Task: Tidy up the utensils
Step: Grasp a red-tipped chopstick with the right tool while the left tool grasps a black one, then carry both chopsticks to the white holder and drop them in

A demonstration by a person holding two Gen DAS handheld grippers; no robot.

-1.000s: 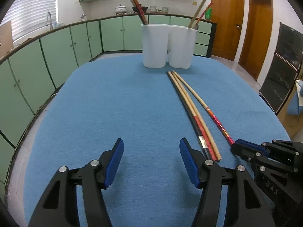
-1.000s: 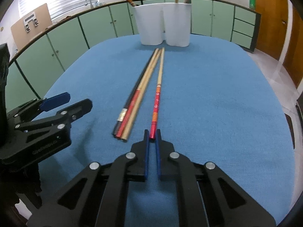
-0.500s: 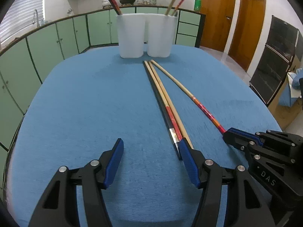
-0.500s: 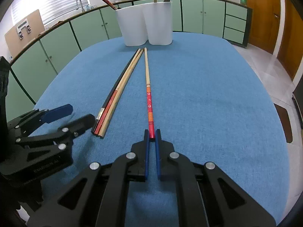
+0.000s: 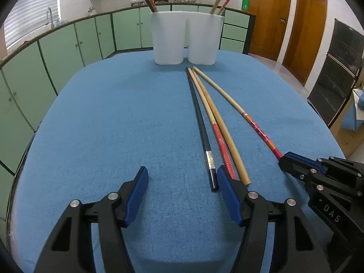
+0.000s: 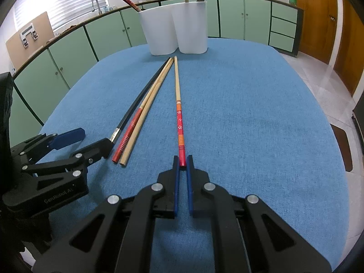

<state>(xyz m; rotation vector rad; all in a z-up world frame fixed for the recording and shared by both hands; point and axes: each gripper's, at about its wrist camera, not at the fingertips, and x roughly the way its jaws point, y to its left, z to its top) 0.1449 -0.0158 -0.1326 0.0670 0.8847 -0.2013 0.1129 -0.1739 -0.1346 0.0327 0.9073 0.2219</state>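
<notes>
Three chopsticks (image 5: 216, 134) btwn L tool (image 5: 182, 182), holder (image 5: 185, 41).

Your right tongs (image 6: 182, 162) are almost closed around the near end of the red flower chopstick (image 6: 179, 122), which lies flat on the blue desk (image 6: 261, 118). Your left tongs (image 6: 91, 140) sit wide apart on the left, right by the black chopstick (image 6: 136, 107). Beside it lie a red-ended chopstick (image 6: 134, 122) and a plain wooden one (image 6: 141, 122), touching. Two white cups (image 6: 175, 29) stand at the far end with sticks poking out.
</notes>
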